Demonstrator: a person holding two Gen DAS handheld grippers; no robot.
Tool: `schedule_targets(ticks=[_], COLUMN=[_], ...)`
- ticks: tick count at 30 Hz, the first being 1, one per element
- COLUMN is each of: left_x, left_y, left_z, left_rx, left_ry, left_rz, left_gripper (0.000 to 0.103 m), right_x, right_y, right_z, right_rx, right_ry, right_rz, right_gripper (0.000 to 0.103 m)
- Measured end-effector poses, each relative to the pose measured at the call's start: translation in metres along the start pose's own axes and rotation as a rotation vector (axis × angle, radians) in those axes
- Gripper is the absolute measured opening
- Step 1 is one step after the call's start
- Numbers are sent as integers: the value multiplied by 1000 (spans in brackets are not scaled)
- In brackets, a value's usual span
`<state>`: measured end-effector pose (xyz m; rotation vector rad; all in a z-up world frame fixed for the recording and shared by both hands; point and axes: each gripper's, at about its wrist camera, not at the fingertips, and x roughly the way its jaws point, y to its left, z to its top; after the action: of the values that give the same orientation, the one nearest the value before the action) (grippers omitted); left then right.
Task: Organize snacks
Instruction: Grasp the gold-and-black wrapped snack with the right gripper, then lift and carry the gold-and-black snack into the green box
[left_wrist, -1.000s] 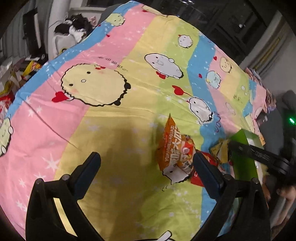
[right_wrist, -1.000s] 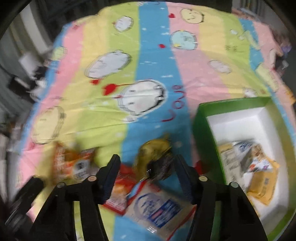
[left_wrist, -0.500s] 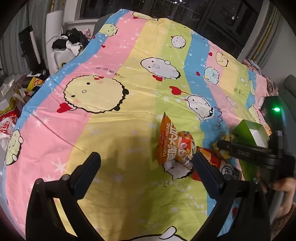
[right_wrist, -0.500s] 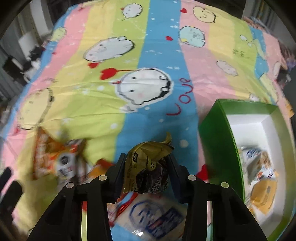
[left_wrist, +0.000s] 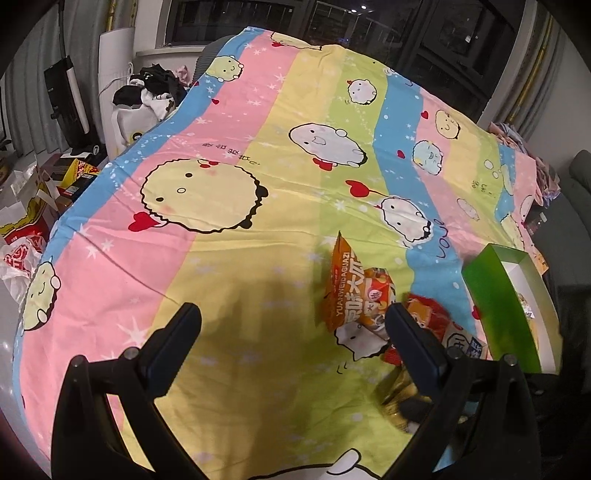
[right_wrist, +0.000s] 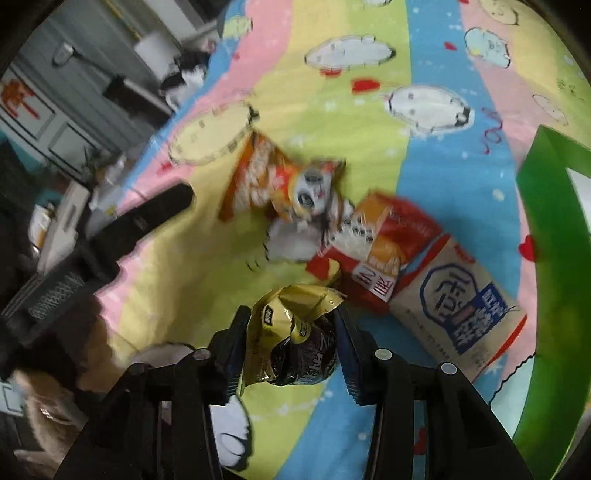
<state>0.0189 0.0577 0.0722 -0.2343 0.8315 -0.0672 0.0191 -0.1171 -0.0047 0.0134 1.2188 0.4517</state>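
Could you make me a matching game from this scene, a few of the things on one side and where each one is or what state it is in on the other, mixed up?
Things:
1. gold and black snack packet
2. orange snack bag
3. green box
4. left gripper

Places or states:
A. open, nothing between its fingers
B. lying loose on the striped bedsheet
C. pinched between the right gripper's fingers
D. standing at the right edge of the bed, white inside

Pairs: 1-C, 2-B, 3-D, 4-A
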Motion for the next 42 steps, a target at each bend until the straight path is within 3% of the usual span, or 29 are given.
schedule_targets(ticks=[5,8,14,19,22,30,35,42], left_x=[1,0,-7,5,14,39,43,40], left_y=[-3,-7,-18,-44,-52,-67,-68,-68], left_z=[-3,-5,-11,-27,-34,-49,-50,-48], left_rx=[12,15,15,71,85,123,147,144], left_ry=[15,34,146,284,336,457,445,413], left_rz=[-2,-35,-248,-360,-348,-342,-315,-319], left_gripper=[100,99,95,83,73,63,60,54], right_x=[-7,-29,-69,-58,-39,1,18,14], right_y=[-2,-11,-37,-52,-55,-47,-48,-49], right_z=[-1,-5,-8,-10,-9,-8,-7,-8], right_rx=[1,39,189,278,309,290,300,288], right_ry=[-35,-99,-211,-165,-104,-9,17,-14], right_rz=[0,2,85,193,221,221,253,271], right_gripper=[53,64,65,65,65,65,64,52])
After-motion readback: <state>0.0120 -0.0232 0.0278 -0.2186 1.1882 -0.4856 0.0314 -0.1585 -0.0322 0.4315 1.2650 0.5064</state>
